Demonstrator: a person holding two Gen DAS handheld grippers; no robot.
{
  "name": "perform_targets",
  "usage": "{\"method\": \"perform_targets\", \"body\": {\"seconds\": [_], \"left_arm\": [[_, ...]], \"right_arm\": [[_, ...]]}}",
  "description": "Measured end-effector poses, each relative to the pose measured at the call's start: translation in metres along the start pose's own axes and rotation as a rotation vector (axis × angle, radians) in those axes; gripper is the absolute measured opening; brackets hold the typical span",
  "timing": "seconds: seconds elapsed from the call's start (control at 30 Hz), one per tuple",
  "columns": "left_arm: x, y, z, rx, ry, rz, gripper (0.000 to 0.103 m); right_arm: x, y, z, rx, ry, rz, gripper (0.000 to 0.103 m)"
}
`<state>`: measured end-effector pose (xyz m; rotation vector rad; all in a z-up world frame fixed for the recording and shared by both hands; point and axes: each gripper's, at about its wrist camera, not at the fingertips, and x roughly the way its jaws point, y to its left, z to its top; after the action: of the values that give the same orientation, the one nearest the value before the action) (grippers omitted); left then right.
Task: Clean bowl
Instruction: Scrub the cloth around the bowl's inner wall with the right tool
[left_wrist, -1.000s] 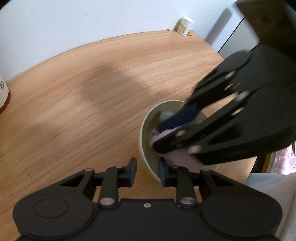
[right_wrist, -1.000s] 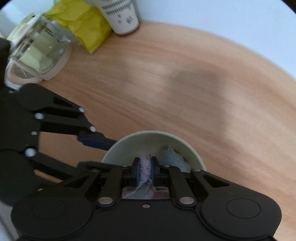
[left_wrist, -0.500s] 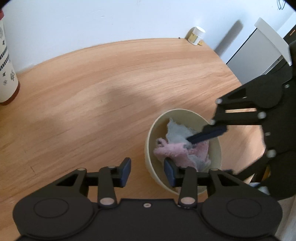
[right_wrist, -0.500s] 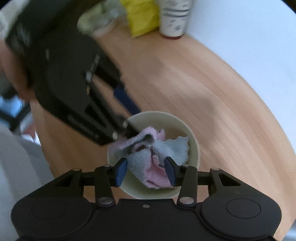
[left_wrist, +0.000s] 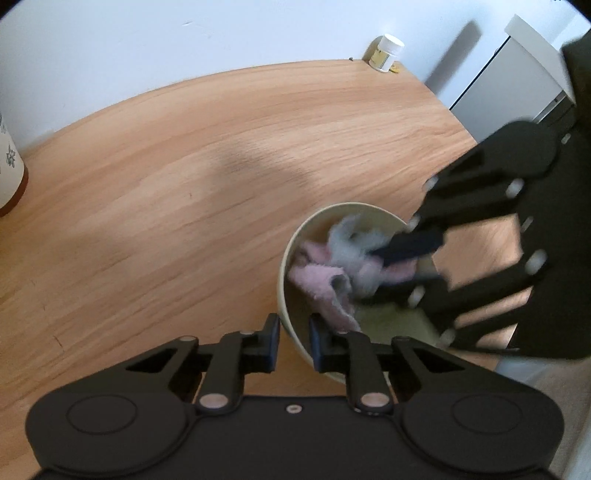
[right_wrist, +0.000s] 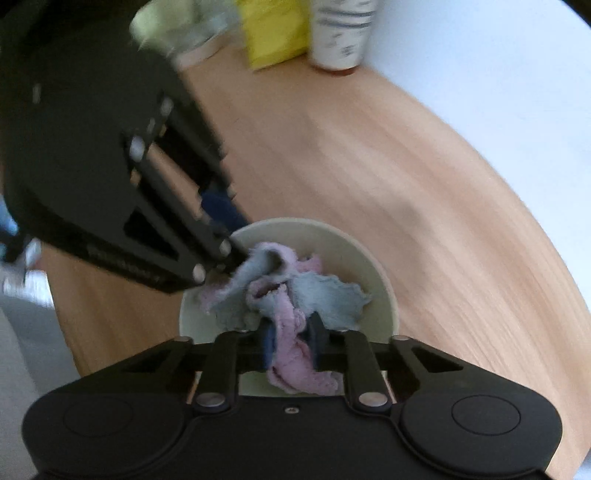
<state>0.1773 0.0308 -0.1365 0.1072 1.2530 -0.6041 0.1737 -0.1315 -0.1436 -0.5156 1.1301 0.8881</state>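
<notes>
A cream bowl (left_wrist: 291, 258) stands near the front edge of the round wooden table (left_wrist: 184, 184). My left gripper (left_wrist: 293, 341) is shut on the bowl's near rim, one finger inside and one outside. A pink and grey cloth (left_wrist: 343, 266) lies bunched in the bowl. My right gripper (right_wrist: 291, 341) is shut on the cloth (right_wrist: 291, 332) inside the bowl (right_wrist: 384, 295). The right gripper shows in the left wrist view (left_wrist: 406, 258), reaching in from the right. The left gripper's fingers (right_wrist: 221, 254) show at the bowl's left rim in the right wrist view.
A small white-capped jar (left_wrist: 386, 51) stands at the table's far edge by the wall. A patterned cup (right_wrist: 341, 33), a yellow packet (right_wrist: 273, 33) and a glass container (right_wrist: 188, 33) stand at the far left side. A white cabinet (left_wrist: 517, 74) is beyond the table.
My right gripper was open over the cloth half a second ago; it has come back down into the bowl and shut on the cloth. The left gripper still holds the rim.
</notes>
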Motion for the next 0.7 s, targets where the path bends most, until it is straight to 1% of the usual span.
{"method": "perform_targets", "body": {"seconds": [0.17, 0.23, 0.33, 0.47, 0.7], "left_arm": [[-0.002, 0.001, -0.004, -0.011, -0.008, -0.007, 0.016], [-0.002, 0.0, -0.005, 0.003, -0.016, -0.005, 0.016], [-0.001, 0.002, -0.007, 0.003, -0.025, -0.014, 0.017], [-0.001, 0.002, -0.009, 0.032, -0.029, -0.009, 0.017], [-0.001, 0.002, -0.012, 0.043, -0.024, -0.004, 0.018]], "right_arm": [[-0.025, -0.013, 0.0, 0.11, -0.094, 0.003, 0.018], [-0.027, -0.014, 0.001, 0.125, -0.117, 0.023, 0.018], [-0.021, -0.011, 0.0, 0.09, -0.107, 0.013, 0.018], [-0.013, -0.009, 0.007, 0.083, -0.084, 0.04, 0.018], [0.003, -0.007, 0.019, 0.072, -0.043, 0.087, 0.018]]}}
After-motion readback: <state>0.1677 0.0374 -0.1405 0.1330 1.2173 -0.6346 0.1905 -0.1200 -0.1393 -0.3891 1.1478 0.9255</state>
